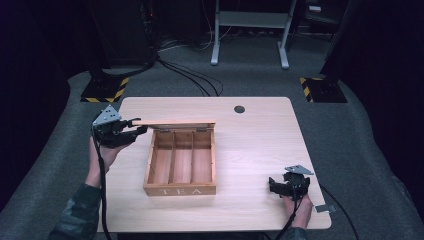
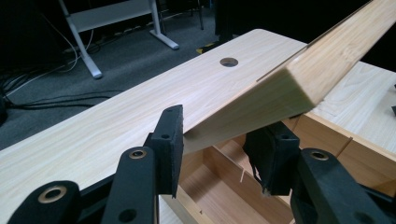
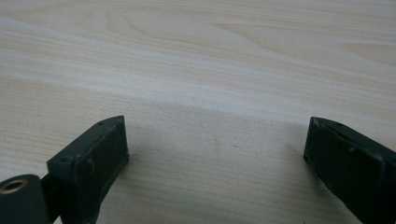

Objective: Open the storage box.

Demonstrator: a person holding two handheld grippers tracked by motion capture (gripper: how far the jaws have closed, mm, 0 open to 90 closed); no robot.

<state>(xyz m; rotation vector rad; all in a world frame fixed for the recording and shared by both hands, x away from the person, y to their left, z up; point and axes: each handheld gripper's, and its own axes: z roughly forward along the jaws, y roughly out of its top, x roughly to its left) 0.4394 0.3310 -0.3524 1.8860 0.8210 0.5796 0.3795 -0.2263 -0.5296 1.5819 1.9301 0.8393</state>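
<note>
My left gripper point(image 2: 219, 151) has its two black pads point(image 2: 170, 140) closed on the free corner of the lid point(image 2: 299, 79), which slopes up and away from me. Under the lid sits the open tea box point(image 1: 181, 162), mid-table, with its three compartments showing. Whether both pads press firmly I can only judge roughly; they appear to touch. My right gripper point(image 3: 215, 149) rests well apart on the table point(image 1: 260, 145), jaws spread wide over bare wood.
</note>
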